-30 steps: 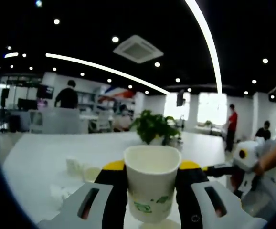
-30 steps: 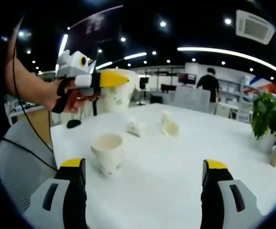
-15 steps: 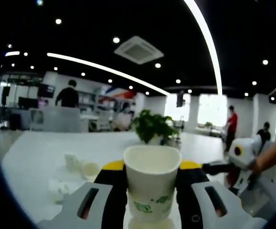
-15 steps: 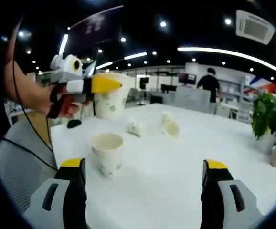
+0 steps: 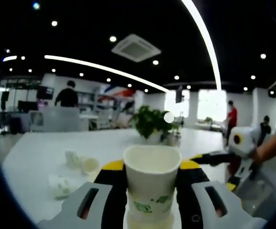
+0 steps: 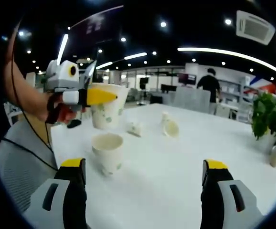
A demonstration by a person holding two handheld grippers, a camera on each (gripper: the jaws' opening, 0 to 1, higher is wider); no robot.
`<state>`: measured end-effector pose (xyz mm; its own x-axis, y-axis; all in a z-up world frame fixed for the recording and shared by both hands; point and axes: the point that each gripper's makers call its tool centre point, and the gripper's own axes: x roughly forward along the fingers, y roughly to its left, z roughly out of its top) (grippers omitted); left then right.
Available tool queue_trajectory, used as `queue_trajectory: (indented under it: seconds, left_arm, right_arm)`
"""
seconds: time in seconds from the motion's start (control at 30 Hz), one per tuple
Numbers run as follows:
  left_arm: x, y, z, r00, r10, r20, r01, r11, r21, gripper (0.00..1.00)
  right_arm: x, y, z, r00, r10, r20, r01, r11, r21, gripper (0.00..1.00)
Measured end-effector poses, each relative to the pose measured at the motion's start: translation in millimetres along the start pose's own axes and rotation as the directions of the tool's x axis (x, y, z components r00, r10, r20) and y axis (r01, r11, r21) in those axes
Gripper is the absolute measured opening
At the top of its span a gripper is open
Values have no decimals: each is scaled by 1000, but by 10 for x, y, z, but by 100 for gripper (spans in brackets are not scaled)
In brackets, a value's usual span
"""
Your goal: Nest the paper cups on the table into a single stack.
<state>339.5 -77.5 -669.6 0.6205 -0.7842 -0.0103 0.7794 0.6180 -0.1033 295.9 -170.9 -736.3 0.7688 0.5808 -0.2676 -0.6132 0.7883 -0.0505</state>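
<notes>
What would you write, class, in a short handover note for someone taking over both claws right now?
Left claw: shut on a paper cup, held upright in the air above the standing cup.
Right claw: open, holding nothing, low over the white table.
Standing cup: upright on the table, in front of the right claw's left jaw.
Further back: two cups lying on their sides, plus a crumpled one.
Done: one cup lifted.
Left: lower the held cup into the standing one, then probably add the others.
</notes>
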Motion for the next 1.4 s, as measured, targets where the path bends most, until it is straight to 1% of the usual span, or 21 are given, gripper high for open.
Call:
queue_trajectory:
  seconds: [0.13,0.3,0.63,0.73,0.8,0.87,0.97,1.03,1.1,1.13,1.23,1.3,1.4]
  left_arm:
    - [-5,24,-97,1000,6,-13,-6,1000,1,37]
    - [-6,60,-207,999,10,-33,-10,1000,-15,37]
    - [3,38,-445,997,5,-80,-7,1000,-30,37]
    - [6,25,-534,995,-4,-96,0,999,-49,37]
    - [3,43,-603,994,4,-113,-9,999,-46,37]
    - [-8,79,-652,993,15,-117,-22,998,-58,37]
    - [-19,95,-690,992,22,-123,-30,998,-62,37]
    - [-23,77,-724,990,16,-137,-24,998,-52,38]
    - [-34,62,-801,986,12,-166,-16,1000,-27,38]
    - [-31,67,-790,987,13,-161,-14,1000,-6,38]
    - [-37,57,-804,986,7,-166,-6,1000,10,38]
    - [-42,57,-816,985,3,-175,4,999,38,40]
    - [-46,60,-818,983,0,-181,7,999,35,42]
  right_arm:
    - [1,8,-1,1000,2,-1,-2,1000,0,100]
    - [3,7,0,1000,1,-2,-1,1000,0,100]
    - [3,8,3,1000,1,-2,-1,1000,3,100]
    - [5,3,-4,1000,2,-3,-2,1000,4,99]
    - [4,6,-2,1000,2,-2,-2,1000,6,99]
    - [5,7,-3,1000,3,-2,-3,1000,5,99]
    - [4,11,-2,1000,3,-2,-3,1000,7,99]
    - [6,9,-10,1000,4,-3,-4,1000,8,99]
    - [7,10,-12,1000,5,-3,-5,1000,7,99]
    - [7,12,-12,1000,5,-4,-5,1000,7,99]
    - [6,13,-11,1000,6,-4,-6,1000,7,99]
    - [10,15,-17,1000,8,-5,-8,1000,8,99]
    - [10,18,-14,1000,10,-6,-9,1000,7,99]
